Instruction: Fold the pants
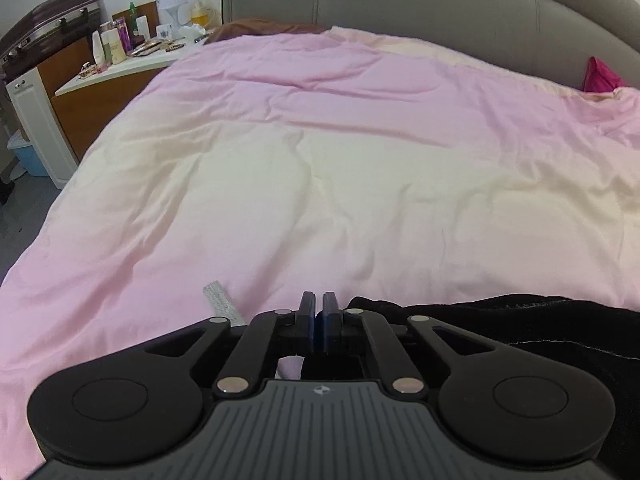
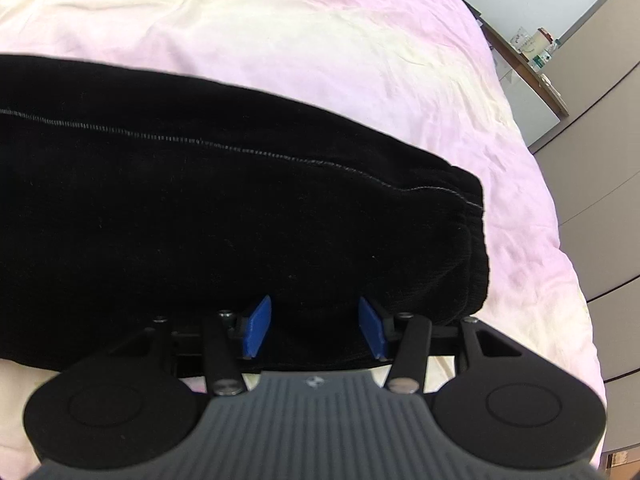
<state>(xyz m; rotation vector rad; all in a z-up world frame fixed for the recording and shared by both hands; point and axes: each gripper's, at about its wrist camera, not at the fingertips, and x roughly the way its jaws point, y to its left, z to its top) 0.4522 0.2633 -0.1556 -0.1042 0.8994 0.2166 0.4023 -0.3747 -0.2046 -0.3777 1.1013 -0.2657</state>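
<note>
Black pants [image 2: 200, 216] lie flat across the pink and cream bed cover, with a pale seam running along the leg and the cuff end at the right. My right gripper [image 2: 316, 326] is open just over the near edge of the pants, its blue pads [image 2: 258, 326] apart with black cloth between them. In the left wrist view the pants [image 1: 500, 328] show at the lower right. My left gripper [image 1: 319, 312] has its jaws closed together with dark cloth at their base. A grey-white strip [image 1: 220, 300] lies on the cover left of it.
The bed cover [image 1: 320, 160] stretches to a grey padded headboard [image 1: 440, 8]. A bedside table with bottles [image 1: 120, 48] and a suitcase [image 1: 48, 28] stand at the far left. A magenta cloth [image 1: 600, 76] lies at the far right. Wardrobe doors [image 2: 600, 200] stand right of the bed.
</note>
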